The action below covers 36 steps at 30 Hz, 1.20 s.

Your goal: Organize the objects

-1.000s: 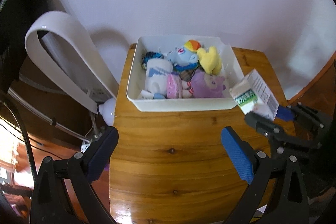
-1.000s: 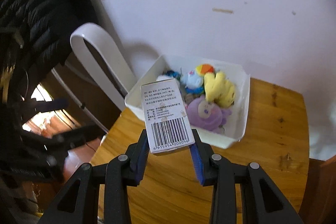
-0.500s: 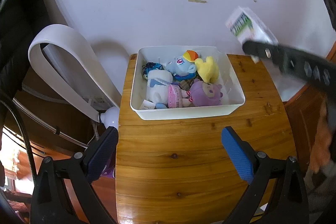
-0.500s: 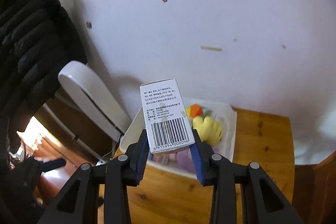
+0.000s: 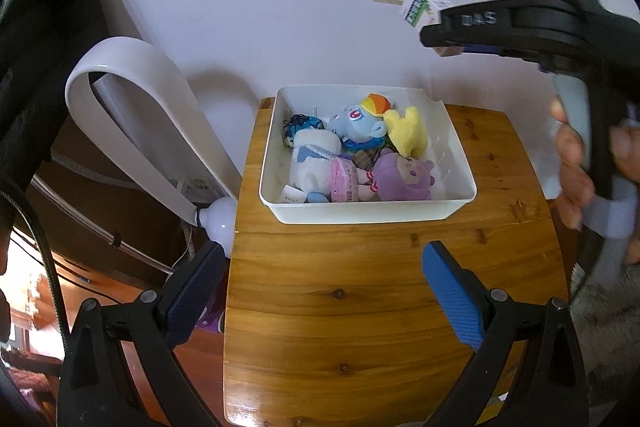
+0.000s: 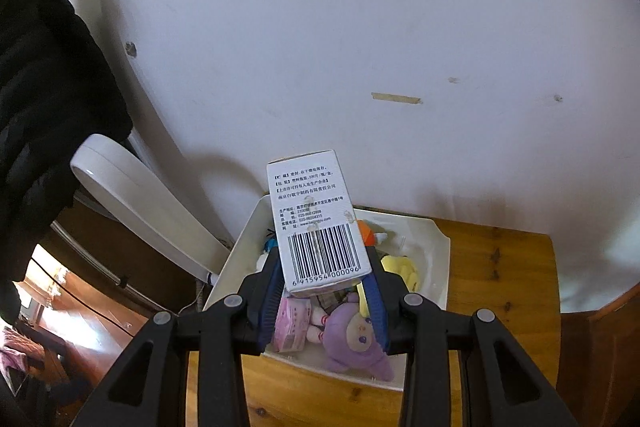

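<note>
My right tool [image 6: 323, 291] pinches a small white box [image 6: 318, 223] by its lower end, barcode face toward the camera, blue pads pressed against its two sides. I hold it in the air above the white bin [image 6: 434, 251]; from the left wrist view the box [image 5: 424, 9] shows high up against the wall, above the bin's [image 5: 360, 213] far right corner and not touching it. My left tool [image 5: 328, 299] is spread wide with nothing between its pads, hovering over the bare near part of the wooden desk [image 5: 360, 327]. The bin sits at the desk's far end against the wall and holds soft toys: a purple doll [image 5: 404, 177], a yellow plush [image 5: 406, 131], a blue pony with an orange mane [image 5: 360, 125] and a white plush [image 5: 310, 159]. A white curved lamp [image 5: 132, 107] leans beside the desk on the left.
</note>
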{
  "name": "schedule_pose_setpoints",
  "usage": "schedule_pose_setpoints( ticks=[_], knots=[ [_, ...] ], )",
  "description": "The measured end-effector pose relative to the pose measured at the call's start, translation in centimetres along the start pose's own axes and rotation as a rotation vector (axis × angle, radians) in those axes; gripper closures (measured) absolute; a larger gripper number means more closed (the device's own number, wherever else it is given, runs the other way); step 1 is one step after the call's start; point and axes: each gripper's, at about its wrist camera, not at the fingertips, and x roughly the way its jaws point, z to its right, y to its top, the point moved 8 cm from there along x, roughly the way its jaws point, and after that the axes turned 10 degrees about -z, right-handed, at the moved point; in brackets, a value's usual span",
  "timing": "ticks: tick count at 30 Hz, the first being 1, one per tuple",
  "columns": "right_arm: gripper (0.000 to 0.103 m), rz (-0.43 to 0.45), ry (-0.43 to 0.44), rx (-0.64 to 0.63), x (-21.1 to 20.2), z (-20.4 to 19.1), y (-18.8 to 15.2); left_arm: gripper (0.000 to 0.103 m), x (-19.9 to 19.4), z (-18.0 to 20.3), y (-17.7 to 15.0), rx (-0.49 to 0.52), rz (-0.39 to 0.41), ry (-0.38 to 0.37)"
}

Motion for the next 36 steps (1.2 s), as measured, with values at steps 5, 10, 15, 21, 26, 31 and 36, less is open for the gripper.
schedule_pose_setpoints(
  ticks=[5,10,15,21,26,31,36],
  knots=[
    [0.053,-0.062,0.020,0.019,2.6,0.4,0.5,0.004,-0.2,0.3,-0.3,-0.009,-0.002,0.009],
    [0.040,-0.082,0.027,0.030,2.8,0.5,-0.2,0.003,-0.5,0.4,-0.6,-0.018,0.001,0.026],
    [0.040,-0.061,0.018,0.022,1.3,0.9,-0.6,0.003,-0.5,0.7,-0.8,-0.031,-0.002,0.026],
    [0.040,-0.052,0.010,0.050,-0.3,2.3,-1.4,0.003,-0.9,1.8,-1.0,-0.016,0.008,0.023],
    [0.040,-0.052,-0.008,0.063,-1.8,3.3,-3.0,0.003,-1.4,2.6,-1.1,0.004,0.019,0.025],
    [0.040,-0.049,-0.022,0.089,-3.9,4.2,-5.3,0.003,-2.2,3.2,-1.5,0.014,0.033,0.032],
    [0.040,-0.053,-0.036,0.126,-6.5,5.0,-8.5,0.003,-3.2,3.8,-2.2,0.024,0.042,0.040]
  ],
)
